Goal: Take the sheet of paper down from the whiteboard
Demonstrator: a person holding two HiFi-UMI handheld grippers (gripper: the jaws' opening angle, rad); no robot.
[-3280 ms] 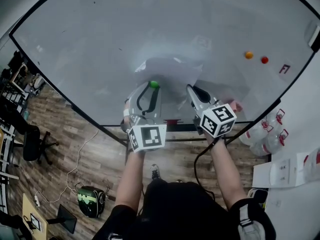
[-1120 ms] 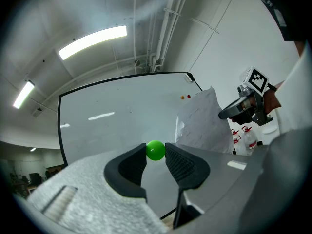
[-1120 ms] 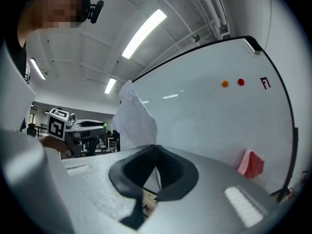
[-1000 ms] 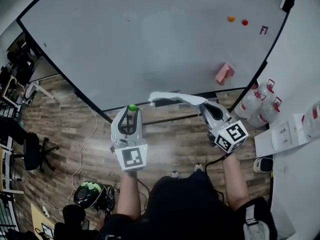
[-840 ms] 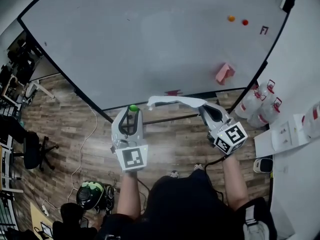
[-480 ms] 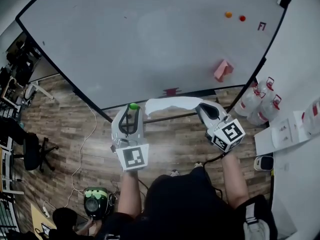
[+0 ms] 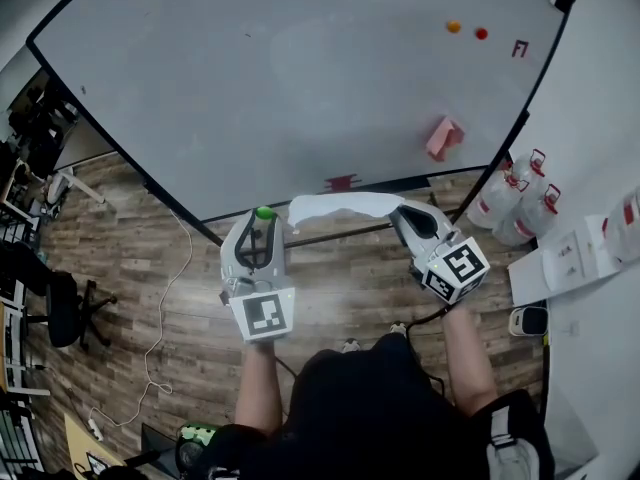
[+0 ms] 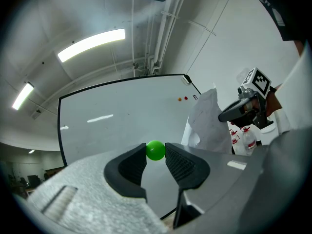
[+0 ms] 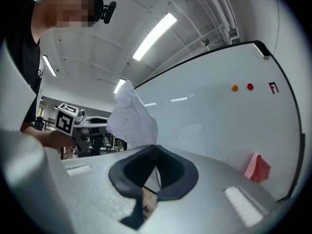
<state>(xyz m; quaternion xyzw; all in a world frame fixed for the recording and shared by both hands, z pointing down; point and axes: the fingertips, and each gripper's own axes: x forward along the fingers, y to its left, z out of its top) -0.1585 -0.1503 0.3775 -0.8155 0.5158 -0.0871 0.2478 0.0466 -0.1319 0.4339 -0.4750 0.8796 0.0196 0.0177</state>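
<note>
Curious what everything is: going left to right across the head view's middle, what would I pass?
A small green ball, white sheet of paper, pink block on the whiteboard, clear plastic jugs.

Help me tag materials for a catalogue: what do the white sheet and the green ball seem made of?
The white sheet looks like thin matte paper: it creases and curves where the right tool pinches it. The green ball is probably glossy plastic, given its smooth surface and small highlight.
</note>
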